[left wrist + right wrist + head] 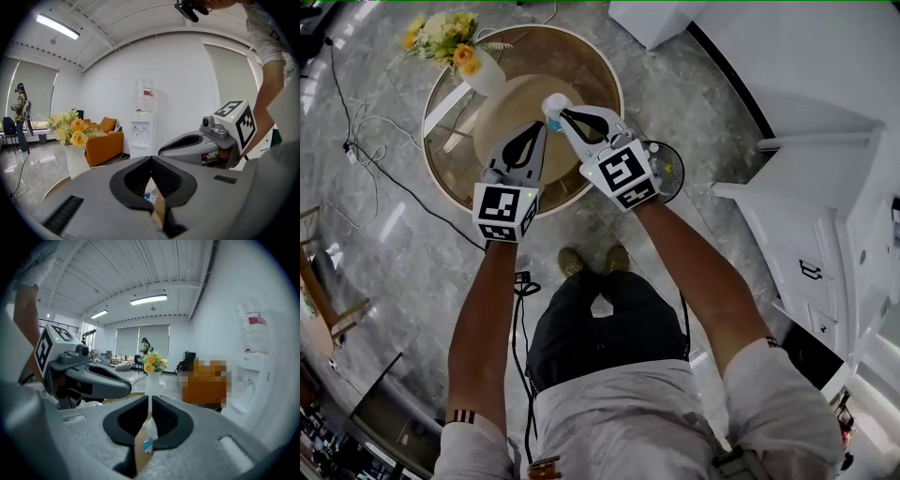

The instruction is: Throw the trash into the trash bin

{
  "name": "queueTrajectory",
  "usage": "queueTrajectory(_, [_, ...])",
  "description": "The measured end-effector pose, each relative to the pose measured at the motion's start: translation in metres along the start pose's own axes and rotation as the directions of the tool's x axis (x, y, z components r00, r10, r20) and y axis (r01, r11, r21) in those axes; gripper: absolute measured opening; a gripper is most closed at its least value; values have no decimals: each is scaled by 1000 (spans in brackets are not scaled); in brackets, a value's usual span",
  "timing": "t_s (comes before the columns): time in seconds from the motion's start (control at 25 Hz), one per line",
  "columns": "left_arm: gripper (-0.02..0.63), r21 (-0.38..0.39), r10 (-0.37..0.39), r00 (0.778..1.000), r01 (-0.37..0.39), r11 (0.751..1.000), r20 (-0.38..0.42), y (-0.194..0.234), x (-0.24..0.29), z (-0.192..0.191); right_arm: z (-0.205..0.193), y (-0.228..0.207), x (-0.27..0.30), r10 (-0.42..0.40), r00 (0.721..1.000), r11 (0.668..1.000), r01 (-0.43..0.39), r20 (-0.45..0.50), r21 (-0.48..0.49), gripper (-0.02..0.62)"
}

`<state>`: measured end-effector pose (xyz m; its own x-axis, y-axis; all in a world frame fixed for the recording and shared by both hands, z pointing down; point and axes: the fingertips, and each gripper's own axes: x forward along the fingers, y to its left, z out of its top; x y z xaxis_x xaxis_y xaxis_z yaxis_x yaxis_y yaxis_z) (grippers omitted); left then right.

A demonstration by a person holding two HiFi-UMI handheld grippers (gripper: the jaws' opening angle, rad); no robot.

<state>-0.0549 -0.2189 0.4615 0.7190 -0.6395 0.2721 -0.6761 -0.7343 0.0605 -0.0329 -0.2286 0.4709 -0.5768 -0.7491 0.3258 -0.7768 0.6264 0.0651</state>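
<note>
Both pairs of jaws are closed. Our right gripper (560,112) pinches white-and-blue trash (553,102) at its tips, upper centre of frame, with our left gripper (541,128) just beside it. What we take for the trash bin (671,167) lies lower right, nearer our right hand.

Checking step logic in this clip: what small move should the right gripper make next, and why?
Probably swing the right gripper across to the round dark bin beside the table. Its jaws are shut on the white trash, which hangs over the table, not over the bin.
</note>
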Motion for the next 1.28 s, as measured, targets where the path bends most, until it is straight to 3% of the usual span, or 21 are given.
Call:
queueTrajectory(0.2, [-2,10,-8,1000,8,1000,-1,12,6,-6,-21,-7,24,-5,997,1000,4,-73,-10,135])
queueTrajectory(0.44, [-2,11,-18,1000,18,1000,7,21,7,-17,-47,-18,55,-14,986,1000,16,-166,13,223])
queueTrajectory(0.76, [-2,3,-39,999,39,999,20,28,5,-21,-70,-18,74,-8,971,999,15,-240,29,223])
queueTrajectory(0.92, [-2,2,-51,999,51,999,18,28,4,-24,-71,-17,75,-16,974,999,23,-225,29,179])
queueTrajectory(1.28, [-2,-10,-58,998,58,998,1,27,1,-23,-60,-21,60,-49,981,996,62,-188,64,178])
